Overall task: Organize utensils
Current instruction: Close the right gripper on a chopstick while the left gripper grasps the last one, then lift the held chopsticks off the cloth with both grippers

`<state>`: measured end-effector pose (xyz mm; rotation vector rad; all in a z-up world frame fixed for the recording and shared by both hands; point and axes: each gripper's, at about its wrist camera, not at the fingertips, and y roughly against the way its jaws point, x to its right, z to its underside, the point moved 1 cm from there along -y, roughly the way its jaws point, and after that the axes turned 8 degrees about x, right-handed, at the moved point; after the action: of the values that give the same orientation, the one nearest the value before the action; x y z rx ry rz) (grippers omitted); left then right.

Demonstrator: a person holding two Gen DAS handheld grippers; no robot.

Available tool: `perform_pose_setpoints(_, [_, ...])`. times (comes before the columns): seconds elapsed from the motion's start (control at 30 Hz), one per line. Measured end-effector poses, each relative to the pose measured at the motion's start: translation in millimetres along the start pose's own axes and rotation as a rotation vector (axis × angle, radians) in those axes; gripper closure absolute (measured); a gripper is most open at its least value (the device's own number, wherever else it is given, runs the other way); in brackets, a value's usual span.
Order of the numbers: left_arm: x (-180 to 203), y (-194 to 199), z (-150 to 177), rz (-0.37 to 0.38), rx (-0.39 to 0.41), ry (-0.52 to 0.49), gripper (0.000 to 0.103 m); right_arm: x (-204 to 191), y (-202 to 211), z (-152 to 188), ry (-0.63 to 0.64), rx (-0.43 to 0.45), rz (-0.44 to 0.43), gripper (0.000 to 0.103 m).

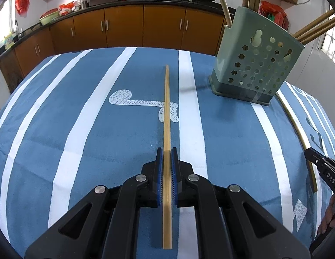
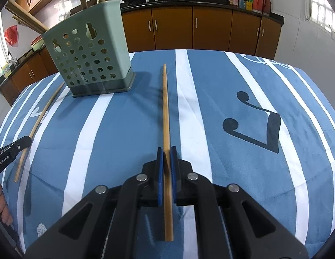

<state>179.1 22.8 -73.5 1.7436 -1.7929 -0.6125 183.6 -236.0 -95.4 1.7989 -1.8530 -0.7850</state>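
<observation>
A: A kitchen, brown cabinets behind, and a table under a blue striped cloth [image 1: 81,129]. What's in hand?

B: One chopstick each. The left gripper [image 1: 167,157] is clamped narrow on a chopstick [image 1: 167,112] that runs straight ahead of its fingers, tip forward. The right gripper [image 2: 166,156] pinches its own chopstick [image 2: 165,112] the same way.

A: And the holder?

B: The green holder [image 1: 257,64] stands ahead and to the right of the left gripper, ahead and to the left of the right one. Other chopsticks already lean out of its top.

A: So how would you finish this well?

B: I'd lift each stick clear of the cloth, tip it point-down over the open top, and release only once the tip is inside. One hand at a time, I think, since both converge on the same opening and the standing sticks could get knocked.
</observation>
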Motion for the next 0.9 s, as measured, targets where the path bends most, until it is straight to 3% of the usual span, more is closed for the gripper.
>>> perform_pose_setpoints(0.9, [-2.7, -0.3, 0.0, 0.008, 0.000, 0.008, 0.093, -4.7, -0.2, 0.2, 0.011, -0.002, -0.003, 0.090])
